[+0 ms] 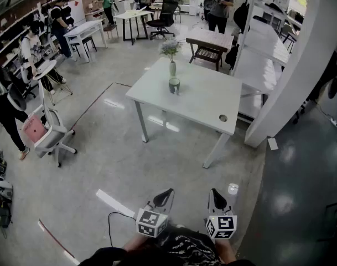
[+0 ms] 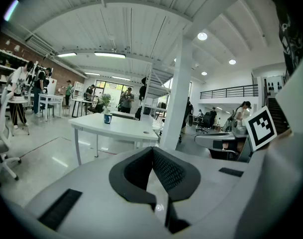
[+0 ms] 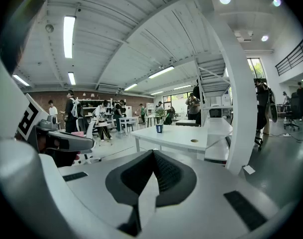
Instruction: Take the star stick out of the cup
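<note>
White bench (image 1: 207, 101) holds the cup (image 1: 174, 85) well ahead of the left tool (image 1: 167, 193) and right tool (image 1: 214, 192), both closed, empty; left looks nearer.

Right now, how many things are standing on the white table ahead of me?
2: a cup near the far side of the table, and a vase of flowers just behind it. Its contents are too small to tell.

Left gripper (image 1: 166, 195) closed, right gripper (image 1: 214, 195) closed, both angled slightly down
</note>
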{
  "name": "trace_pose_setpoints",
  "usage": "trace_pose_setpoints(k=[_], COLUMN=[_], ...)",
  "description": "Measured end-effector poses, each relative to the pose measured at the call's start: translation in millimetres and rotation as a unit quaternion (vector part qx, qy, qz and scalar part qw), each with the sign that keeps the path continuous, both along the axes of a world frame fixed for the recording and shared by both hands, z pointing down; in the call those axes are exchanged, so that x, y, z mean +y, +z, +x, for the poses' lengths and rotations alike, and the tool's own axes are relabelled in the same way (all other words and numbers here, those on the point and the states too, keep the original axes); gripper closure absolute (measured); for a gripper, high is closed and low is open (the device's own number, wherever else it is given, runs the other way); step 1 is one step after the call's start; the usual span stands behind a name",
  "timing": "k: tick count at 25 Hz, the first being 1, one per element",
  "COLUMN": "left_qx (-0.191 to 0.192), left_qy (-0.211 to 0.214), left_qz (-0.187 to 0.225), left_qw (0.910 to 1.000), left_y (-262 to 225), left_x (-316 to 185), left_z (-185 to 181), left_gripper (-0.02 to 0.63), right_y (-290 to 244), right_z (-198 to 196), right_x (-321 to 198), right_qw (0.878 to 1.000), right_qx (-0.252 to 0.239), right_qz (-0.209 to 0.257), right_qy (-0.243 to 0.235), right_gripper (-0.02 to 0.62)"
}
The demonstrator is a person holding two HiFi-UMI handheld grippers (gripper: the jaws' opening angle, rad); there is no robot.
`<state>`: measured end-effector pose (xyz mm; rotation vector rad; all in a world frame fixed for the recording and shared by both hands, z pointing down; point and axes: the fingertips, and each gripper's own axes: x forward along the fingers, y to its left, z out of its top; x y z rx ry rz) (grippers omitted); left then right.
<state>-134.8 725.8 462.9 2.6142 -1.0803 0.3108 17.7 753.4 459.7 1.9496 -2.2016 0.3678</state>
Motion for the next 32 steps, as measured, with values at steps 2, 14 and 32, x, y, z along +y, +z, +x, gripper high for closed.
trace_pose_setpoints(k=[2,14,32], left_qx=[0.003,0.009,0.01], left_qy=[0.003,0.006,0.007], left_qz=[0.0,-0.001,-0.003], left_qw=[1.0,0.9999,0.9999], left_y=[-1,10,31], left_x=[-2,-30,-131], left_z=[1,-34,-93], left_gripper=[0.586,0.586,0.586], right_y=[0,10,34], right_z=[0,-31,-93], right_x=[0,-23,-113], right_qw=[1.0,1.0,0.999], right_qx=[0.002,-0.01,-0.04], right_qz=[-0.002,0.001,-0.001], right_qy=[0.002,0.017,0.011], right_gripper=[0.589,0.588,0.588])
